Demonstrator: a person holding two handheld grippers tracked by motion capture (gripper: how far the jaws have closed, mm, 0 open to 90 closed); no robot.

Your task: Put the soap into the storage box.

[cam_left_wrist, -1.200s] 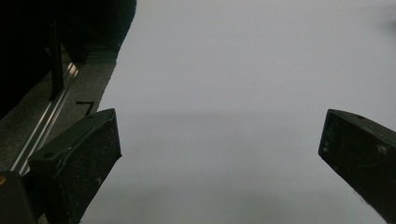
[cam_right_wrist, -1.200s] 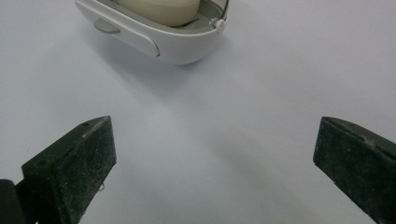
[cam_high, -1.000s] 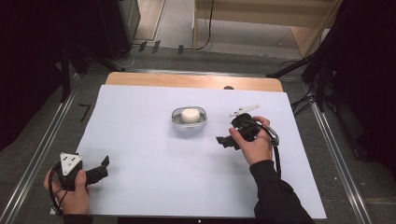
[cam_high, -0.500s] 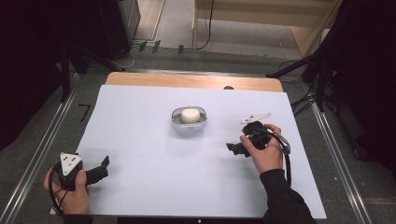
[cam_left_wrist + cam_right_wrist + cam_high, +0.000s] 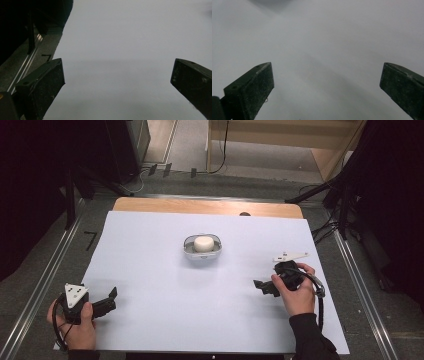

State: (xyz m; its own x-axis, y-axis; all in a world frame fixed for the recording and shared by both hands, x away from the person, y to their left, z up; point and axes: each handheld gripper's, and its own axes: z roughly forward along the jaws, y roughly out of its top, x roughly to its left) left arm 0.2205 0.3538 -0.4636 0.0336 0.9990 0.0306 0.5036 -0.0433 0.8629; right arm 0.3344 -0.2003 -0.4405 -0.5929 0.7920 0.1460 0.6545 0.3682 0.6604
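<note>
A small clear bowl (image 5: 187, 248) holding a white round object (image 5: 203, 243) stands at the middle of the white table sheet (image 5: 150, 270). My left gripper (image 5: 111, 298) rests near the sheet's front left corner, open, with nothing between its jaws. In the left gripper view its fingers (image 5: 42, 85) stand wide apart over bare sheet. My right gripper (image 5: 261, 287) sits at the right, well in front of and to the right of the bowl, open and holding nothing. The right gripper view has its fingers (image 5: 252, 90) spread over plain white surface.
A wooden table edge (image 5: 200, 206) runs along the back of the sheet. Metal rails (image 5: 40, 280) flank the table on both sides. Dark stands and cables (image 5: 340, 195) crowd the back right, and a dark cabinet (image 5: 120, 145) stands at the back left.
My right gripper has drawn back from beside the bowl, toward the front right of the sheet. The left gripper has stayed in place.
</note>
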